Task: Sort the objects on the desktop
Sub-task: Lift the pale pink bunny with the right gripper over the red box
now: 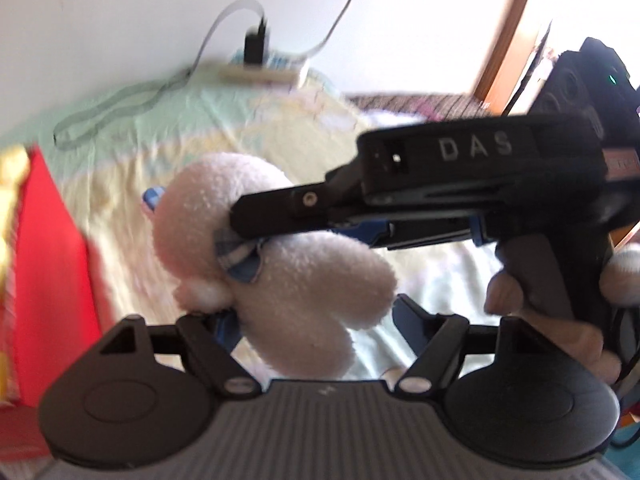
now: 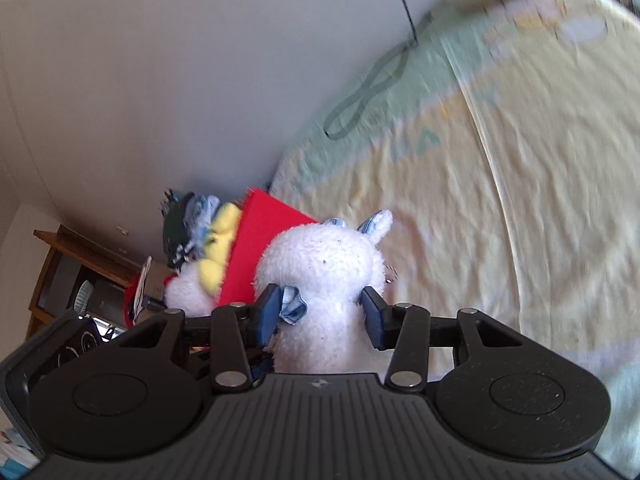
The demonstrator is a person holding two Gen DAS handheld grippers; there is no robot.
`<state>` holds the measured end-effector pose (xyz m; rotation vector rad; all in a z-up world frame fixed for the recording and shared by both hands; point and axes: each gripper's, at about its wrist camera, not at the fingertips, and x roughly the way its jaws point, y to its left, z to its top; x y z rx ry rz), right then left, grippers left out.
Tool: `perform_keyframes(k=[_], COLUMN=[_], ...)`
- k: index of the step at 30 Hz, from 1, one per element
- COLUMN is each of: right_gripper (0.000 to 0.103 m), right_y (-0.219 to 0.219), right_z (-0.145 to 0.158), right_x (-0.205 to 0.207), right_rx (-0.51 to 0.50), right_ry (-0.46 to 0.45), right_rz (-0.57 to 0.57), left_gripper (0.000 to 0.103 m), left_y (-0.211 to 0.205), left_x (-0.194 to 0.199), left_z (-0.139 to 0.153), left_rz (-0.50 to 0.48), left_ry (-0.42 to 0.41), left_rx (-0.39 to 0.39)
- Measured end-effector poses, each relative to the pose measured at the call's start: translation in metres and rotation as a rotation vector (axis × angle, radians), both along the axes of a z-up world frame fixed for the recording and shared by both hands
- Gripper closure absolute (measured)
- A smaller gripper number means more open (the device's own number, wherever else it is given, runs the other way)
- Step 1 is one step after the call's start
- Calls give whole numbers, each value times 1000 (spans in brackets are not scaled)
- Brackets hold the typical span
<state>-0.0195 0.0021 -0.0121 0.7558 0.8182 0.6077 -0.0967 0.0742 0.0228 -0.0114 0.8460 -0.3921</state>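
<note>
Between both grippers, a white plush toy (image 1: pixel 280 280) hangs above the bed (image 1: pixel 120 184).
Left wrist view: left gripper (image 1: pixel 308 312) straddles its lower body (contact unclear); right gripper (image 1: pixel 240 236) grasps its neck. Right wrist view: pads (image 2: pixel 267 314) pinch the toy; next, carry it to the red box (image 2: pixel 256 248).

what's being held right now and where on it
The right gripper holds the white plush toy at its neck, fingers pressing either side by the blue checked bow. The left gripper's hold cannot be told.
</note>
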Motion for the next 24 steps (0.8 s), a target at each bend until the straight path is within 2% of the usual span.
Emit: perform_keyframes(k=[6, 11, 15, 19, 24], right_gripper=[56, 56, 56, 56, 57], right_y=[28, 88, 156, 220, 274], right_z=[54, 83, 93, 87, 74], right_x=[-21, -20, -12, -2, -1], right_rx=[-16, 5, 29, 49, 11], right_ry=[-210, -319, -357, -338, -317], right_rz=[-17, 41, 100, 133, 112], left_gripper=[28, 28, 28, 28, 29], left_y=[30, 90, 153, 210, 272], left_x=[-33, -64, -88, -99, -95], left_z=[44, 72, 83, 78, 57], left_rz=[5, 71, 138, 194, 237], left_ry=[-180, -272, -303, -280, -223], left_rx=[24, 38, 64, 63, -24])
